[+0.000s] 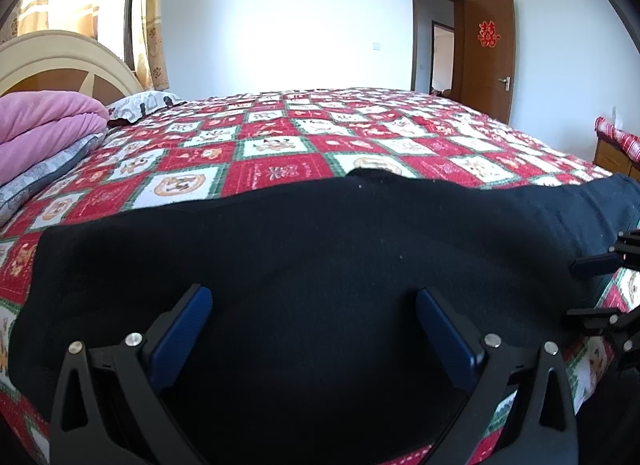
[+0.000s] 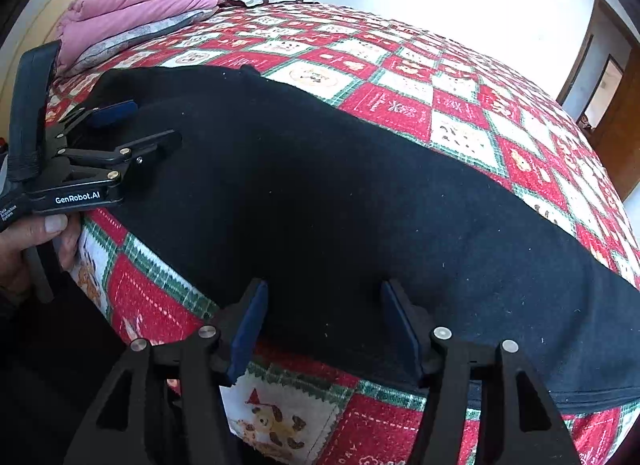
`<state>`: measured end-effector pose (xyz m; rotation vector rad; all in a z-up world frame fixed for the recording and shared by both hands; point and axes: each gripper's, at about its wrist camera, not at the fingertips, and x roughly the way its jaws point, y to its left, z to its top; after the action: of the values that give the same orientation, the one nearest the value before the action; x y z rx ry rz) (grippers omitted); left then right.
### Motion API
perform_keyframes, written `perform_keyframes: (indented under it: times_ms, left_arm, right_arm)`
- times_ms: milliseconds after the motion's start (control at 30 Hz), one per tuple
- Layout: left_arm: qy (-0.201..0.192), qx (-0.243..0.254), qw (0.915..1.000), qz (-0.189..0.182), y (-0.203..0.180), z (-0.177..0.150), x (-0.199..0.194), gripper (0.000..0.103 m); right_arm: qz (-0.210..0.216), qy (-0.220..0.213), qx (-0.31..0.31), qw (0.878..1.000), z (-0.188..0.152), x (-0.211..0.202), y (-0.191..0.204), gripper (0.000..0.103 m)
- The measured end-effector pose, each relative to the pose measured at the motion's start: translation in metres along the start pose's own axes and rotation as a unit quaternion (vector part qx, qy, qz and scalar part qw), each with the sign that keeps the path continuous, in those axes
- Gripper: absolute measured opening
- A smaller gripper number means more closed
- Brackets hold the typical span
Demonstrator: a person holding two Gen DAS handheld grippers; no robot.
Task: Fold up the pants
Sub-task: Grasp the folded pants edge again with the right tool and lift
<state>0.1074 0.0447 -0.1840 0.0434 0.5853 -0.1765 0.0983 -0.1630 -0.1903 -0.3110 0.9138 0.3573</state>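
Black pants lie flat along the near edge of the bed, on a red, white and green patchwork quilt. They also show in the right wrist view, running from upper left to lower right. My left gripper is open, its blue pads spread over the pants' left part. My right gripper is open over the pants' near edge. The left gripper shows in the right wrist view, open, resting on the pants. The right gripper's fingers show at the right edge of the left wrist view.
A folded pink blanket and grey pillows lie by the headboard at the far left. A brown door stands open at the far right. The quilt stretches beyond the pants. The bed's near edge drops off below the grippers.
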Motion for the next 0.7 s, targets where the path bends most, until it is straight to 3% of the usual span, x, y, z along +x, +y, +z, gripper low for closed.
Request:
perform_keyframes:
  times_ms: [533, 700]
  left_arm:
    - [0.016, 0.015, 0.9997, 0.014, -0.005, -0.009, -0.013, 0.103]
    - [0.002, 0.022, 0.9987, 0.047, -0.012, -0.008, -0.022, 0.103]
  right_arm:
    - [0.024, -0.024, 0.003, 0.999, -0.011, -0.002, -0.004, 0.066]
    - [0.038, -0.030, -0.001, 0.999, -0.013, -0.004, -0.008, 0.067]
